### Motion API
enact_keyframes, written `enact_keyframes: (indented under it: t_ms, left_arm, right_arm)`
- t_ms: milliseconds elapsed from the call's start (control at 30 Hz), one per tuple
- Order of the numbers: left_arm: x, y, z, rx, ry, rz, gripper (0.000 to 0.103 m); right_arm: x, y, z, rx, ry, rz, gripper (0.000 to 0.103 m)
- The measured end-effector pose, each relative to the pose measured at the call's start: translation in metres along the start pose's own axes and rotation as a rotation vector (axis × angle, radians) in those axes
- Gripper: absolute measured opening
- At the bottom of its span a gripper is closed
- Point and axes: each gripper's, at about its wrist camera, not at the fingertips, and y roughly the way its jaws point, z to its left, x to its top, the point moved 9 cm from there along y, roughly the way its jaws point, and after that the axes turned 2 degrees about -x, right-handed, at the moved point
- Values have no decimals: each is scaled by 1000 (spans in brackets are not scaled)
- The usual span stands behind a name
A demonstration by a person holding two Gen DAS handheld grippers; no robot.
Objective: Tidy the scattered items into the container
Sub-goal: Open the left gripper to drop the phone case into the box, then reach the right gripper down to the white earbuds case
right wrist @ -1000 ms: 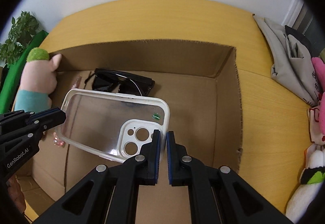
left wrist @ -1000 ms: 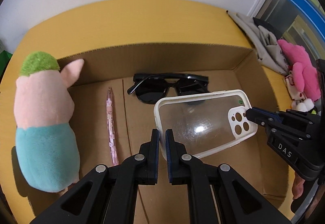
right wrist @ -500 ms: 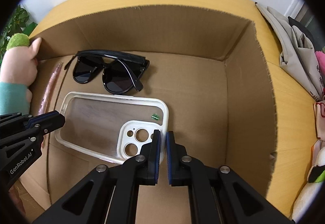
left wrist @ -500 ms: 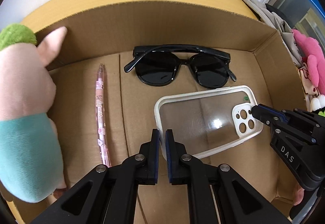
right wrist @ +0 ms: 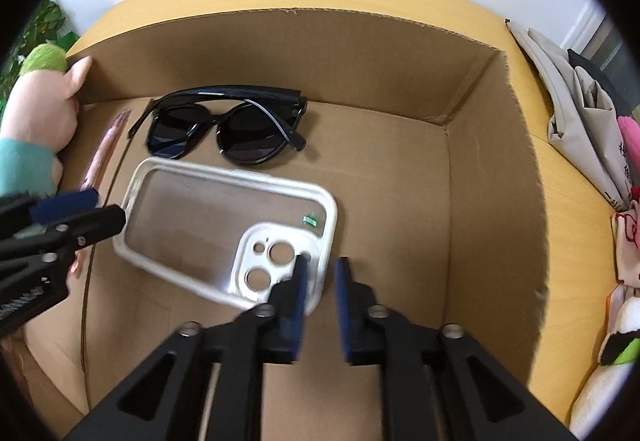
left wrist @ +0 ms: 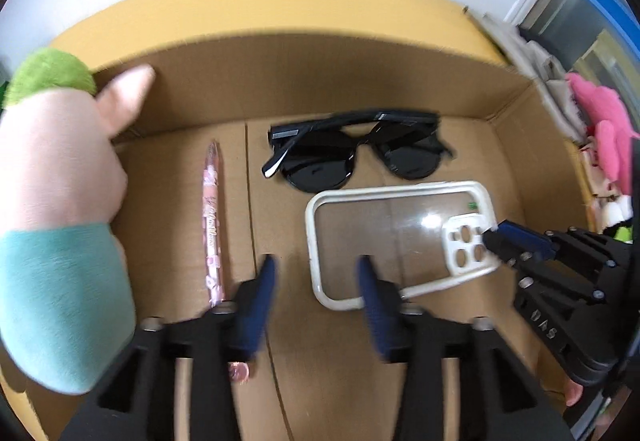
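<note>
Right wrist view: spread right gripper [right wrist: 320, 273] and left gripper [left wrist: 316, 273] are flanking a clear, white-rimmed phone case [right wrist: 224, 225] inside the cardboard box [right wrist: 492, 169].

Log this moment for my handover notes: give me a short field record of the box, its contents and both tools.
container: cardboard box, open top
phone case: clear with white rim, lying on box floor
sunglasses: black, behind the case
pen: pink, left of the case
plush pig: at the box's left side
left tool: open, straddling the case's end
right tool: open, at the camera-cutout corner
outside box: pink plush, cloth bag
</note>
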Motion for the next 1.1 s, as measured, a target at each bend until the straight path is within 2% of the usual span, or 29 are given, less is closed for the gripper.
enact_keyframes:
  t_ms: [67,167,200,267,300,400,533,767,967,1100]
  left_arm:
    - [0,-19,-3,-20,-1,-33,70]
    - [-11,-52,-7,-47,10,-66,73]
    - [-19,-62,-5,-52,23,-74,75]
    - [-40,-85,-4,-38,56,-95,82]
    - [-55,-96,-1,-17,70,-109,85]
    - [-96,-118,9,-5,73,-140,85]
    - [-131,-116,23,33,37,-141,86]
    - [-180,-92,38,14,-17,-57,84]
    - [-200,-94,41,-5,-13,-51,84]
    - [-203,-99,42,8,-2,-61,84]
  right_arm:
    - [-3,-21,-2,22,11,-40,34]
    - [-18,-61,3,105,-1,-107,50]
    - [-29,-77,7,140,-16,-135,58]
    - [-54,-99,10,184,-28,-168,65]
    - [-65,-103,10,189,-31,-172,65]
    - [-110,-110,14,196,-23,-165,65]
    - [-149,-101,17,179,-4,-141,65]
    - [-165,-97,18,171,22,-147,65]
    - [-166,-97,17,154,30,-143,65]
    - [-175,-124,13,187,34,-227,65]
